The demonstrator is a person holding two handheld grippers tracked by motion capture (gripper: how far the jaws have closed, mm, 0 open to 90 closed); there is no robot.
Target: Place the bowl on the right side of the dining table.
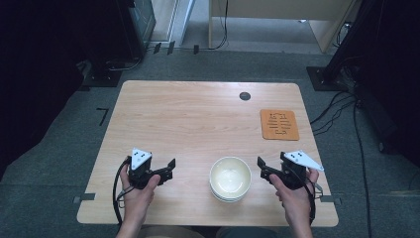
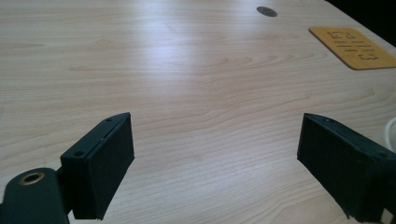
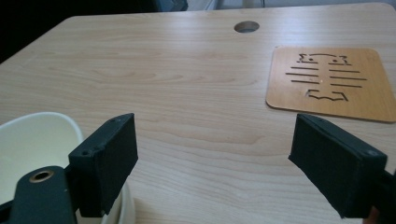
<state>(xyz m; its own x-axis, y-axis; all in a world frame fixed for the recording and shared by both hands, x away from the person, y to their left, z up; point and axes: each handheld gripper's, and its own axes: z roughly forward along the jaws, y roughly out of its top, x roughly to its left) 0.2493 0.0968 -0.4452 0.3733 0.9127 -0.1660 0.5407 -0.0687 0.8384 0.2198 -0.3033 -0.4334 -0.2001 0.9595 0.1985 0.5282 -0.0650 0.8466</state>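
A stack of cream bowls (image 1: 230,178) stands near the table's front edge, between my two grippers. My left gripper (image 1: 168,169) rests to the left of the stack, held by a hand, jaws apart and pointing toward it. In the left gripper view the gripper (image 2: 215,154) is open over bare wood, with a sliver of bowl rim (image 2: 390,133) at the right edge. My right gripper (image 1: 263,170) sits just right of the stack, also open. In the right gripper view the gripper (image 3: 215,154) holds nothing, and the bowl (image 3: 37,140) lies beside and behind its left jaw.
An orange-brown wooden trivet (image 1: 280,124) with cut-out slots lies at the right of the light wooden table (image 1: 188,119). A round cable hole (image 1: 244,96) sits near the far edge. Cables and dark stands line the floor around the table.
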